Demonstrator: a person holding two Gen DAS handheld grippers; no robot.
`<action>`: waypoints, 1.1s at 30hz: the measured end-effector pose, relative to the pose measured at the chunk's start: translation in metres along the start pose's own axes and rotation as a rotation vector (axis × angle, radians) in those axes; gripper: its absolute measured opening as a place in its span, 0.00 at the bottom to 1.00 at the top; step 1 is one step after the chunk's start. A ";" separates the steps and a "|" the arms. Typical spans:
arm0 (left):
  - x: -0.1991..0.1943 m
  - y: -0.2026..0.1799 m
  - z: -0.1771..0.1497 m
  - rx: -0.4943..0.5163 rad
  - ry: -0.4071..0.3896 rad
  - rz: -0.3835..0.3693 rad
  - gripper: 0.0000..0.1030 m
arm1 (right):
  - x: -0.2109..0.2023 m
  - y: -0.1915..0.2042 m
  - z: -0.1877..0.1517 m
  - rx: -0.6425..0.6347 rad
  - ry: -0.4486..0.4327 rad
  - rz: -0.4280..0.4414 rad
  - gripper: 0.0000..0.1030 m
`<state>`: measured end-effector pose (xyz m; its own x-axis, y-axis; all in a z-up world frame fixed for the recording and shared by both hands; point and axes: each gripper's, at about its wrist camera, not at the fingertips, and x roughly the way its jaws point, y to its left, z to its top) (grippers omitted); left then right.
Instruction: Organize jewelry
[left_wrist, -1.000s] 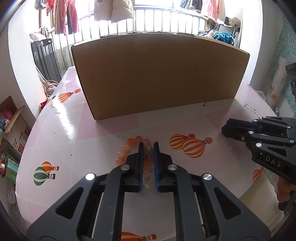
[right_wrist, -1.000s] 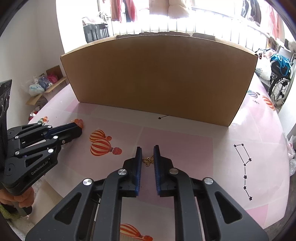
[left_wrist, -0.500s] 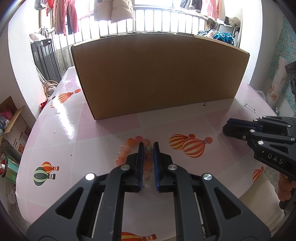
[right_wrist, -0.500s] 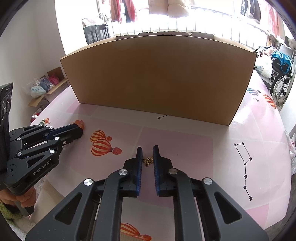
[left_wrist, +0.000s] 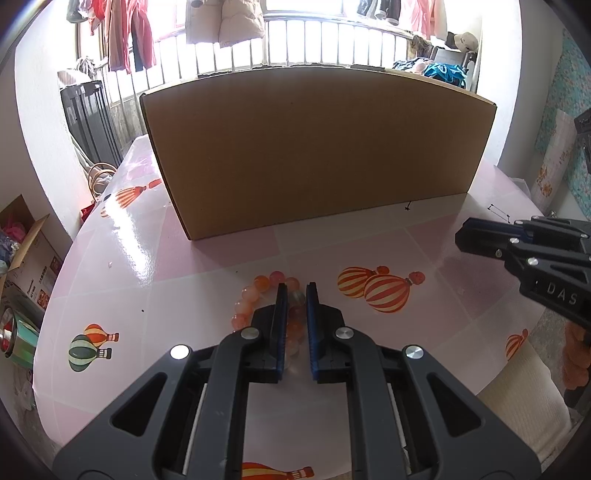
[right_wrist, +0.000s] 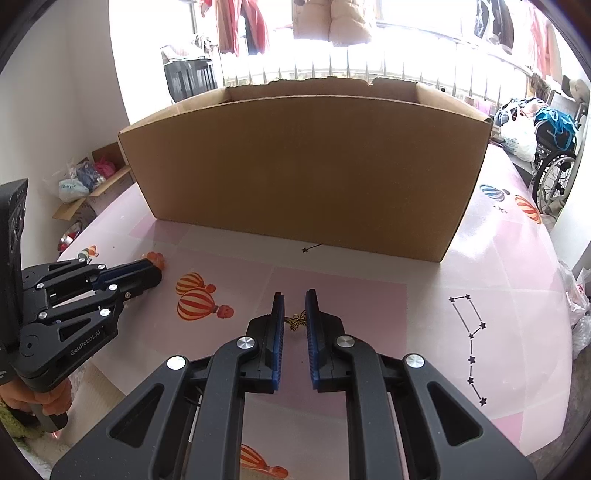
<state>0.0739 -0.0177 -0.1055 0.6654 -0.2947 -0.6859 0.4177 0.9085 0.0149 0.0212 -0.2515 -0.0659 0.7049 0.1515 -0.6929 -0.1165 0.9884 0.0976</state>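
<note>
A bracelet of orange and pink beads (left_wrist: 258, 284) lies on the pink balloon-print table (left_wrist: 122, 280). My left gripper (left_wrist: 295, 291) is shut on its near side, and beads show between the blue pads. In the right wrist view the same gripper (right_wrist: 153, 271) rests low at the left, with a few beads (right_wrist: 155, 258) at its tip. My right gripper (right_wrist: 295, 299) is shut on a small gold butterfly charm (right_wrist: 295, 320) at the table surface. From the left wrist view it (left_wrist: 460, 238) stands to the right, a hand's width from the bracelet.
A big open-topped cardboard box (right_wrist: 303, 173) stands across the table behind both grippers. The table's edge curves close on the left (left_wrist: 62, 266) and right (right_wrist: 554, 332). Floor boxes, a drying rack and a wheelchair (right_wrist: 554, 166) lie beyond.
Both grips are unchanged. The right wrist view has shifted slightly, so a little of the box's open top now shows.
</note>
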 end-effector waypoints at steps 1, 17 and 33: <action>0.000 0.000 0.000 0.001 0.000 0.000 0.09 | -0.001 -0.002 0.001 0.003 -0.003 -0.001 0.11; 0.001 -0.009 0.011 0.008 0.051 0.051 0.08 | -0.011 -0.003 0.005 0.010 -0.036 -0.004 0.11; -0.015 -0.009 0.021 -0.002 0.002 0.067 0.08 | -0.019 -0.005 0.010 0.019 -0.055 0.019 0.11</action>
<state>0.0735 -0.0273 -0.0806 0.6907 -0.2329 -0.6846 0.3709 0.9268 0.0589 0.0154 -0.2592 -0.0463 0.7400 0.1699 -0.6508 -0.1172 0.9853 0.1240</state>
